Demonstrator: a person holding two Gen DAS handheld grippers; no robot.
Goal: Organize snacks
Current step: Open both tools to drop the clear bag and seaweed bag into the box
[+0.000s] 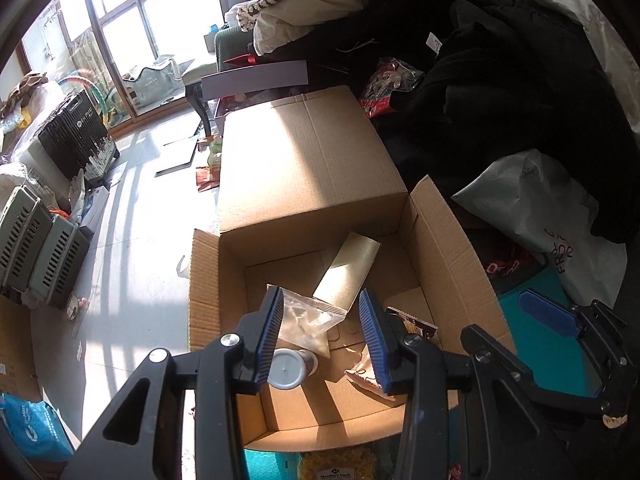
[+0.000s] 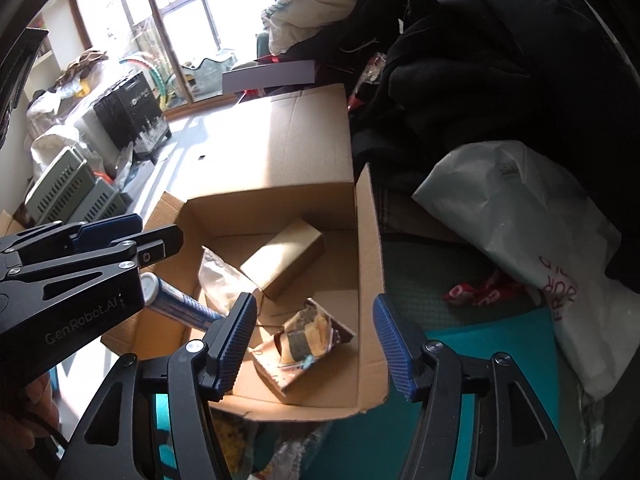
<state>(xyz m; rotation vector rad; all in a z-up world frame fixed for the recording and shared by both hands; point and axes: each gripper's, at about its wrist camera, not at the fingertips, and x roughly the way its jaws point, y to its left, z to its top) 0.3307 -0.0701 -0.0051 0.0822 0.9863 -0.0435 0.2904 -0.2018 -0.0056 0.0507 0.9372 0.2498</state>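
Left gripper: jaws wide, nothing between them; it hangs over the near end of the box, looking down into it, which suits a release or a look at what is packed.
Right gripper: jaws also wide and holding nothing; it sits just right of the left one, straddling the box's right wall, so half its gap is over the box and half over the teal mat.
Box: open cardboard carton, flaps up, the far flap folded back and lit by the sun; it serves as the collecting bin for the snacks.
Inside, below left gripper: a clear pouch straight ahead between the fingers; a can just under the left finger, lying tilted.
Inside, farther ahead: a tan carton leaning on the floor of the box.
Inside, by the right finger: a cake pack, lying flat near the right wall.
Still outside: a red packet and a white bag to the right of the right gripper, on the mat; likely the next pickups.
Progress: four items boxed, more loose, so perhaps midway.
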